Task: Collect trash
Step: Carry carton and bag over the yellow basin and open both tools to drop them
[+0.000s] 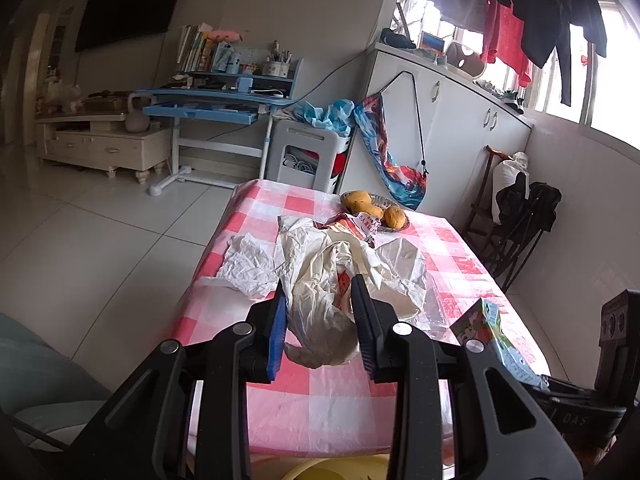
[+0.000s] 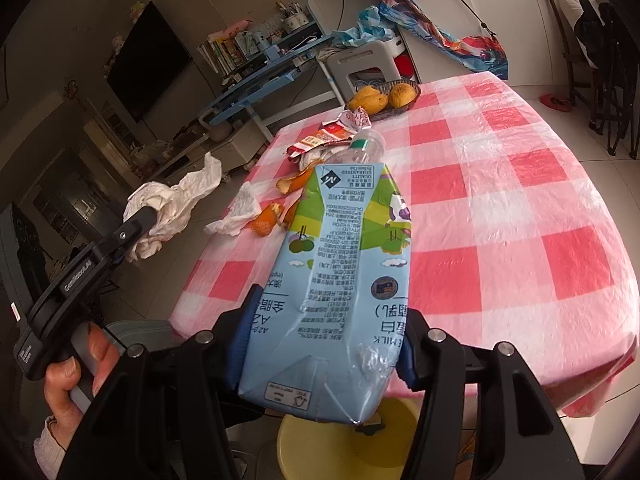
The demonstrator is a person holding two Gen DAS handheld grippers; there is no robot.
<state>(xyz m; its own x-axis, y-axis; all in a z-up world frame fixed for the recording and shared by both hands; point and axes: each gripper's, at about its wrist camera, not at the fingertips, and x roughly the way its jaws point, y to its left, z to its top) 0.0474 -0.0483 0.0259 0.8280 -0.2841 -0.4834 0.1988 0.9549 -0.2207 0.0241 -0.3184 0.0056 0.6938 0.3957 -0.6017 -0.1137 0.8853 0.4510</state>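
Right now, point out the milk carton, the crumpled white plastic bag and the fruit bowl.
milk carton (image 2: 340,280): right wrist view, middle of its printed blue face.
crumpled white plastic bag (image 1: 320,304): left wrist view, the bunch between the fingers.
fruit bowl (image 2: 414,98): right wrist view, its right rim.

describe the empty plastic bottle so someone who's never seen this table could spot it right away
Start at the table with the red and white checked cloth and find the dish of yellow fruit at its far end. Just nearer than the dish, among a torn red wrapper and orange peel, lies the plastic bottle. It is the only clear, see-through item there, with a green band at its neck.
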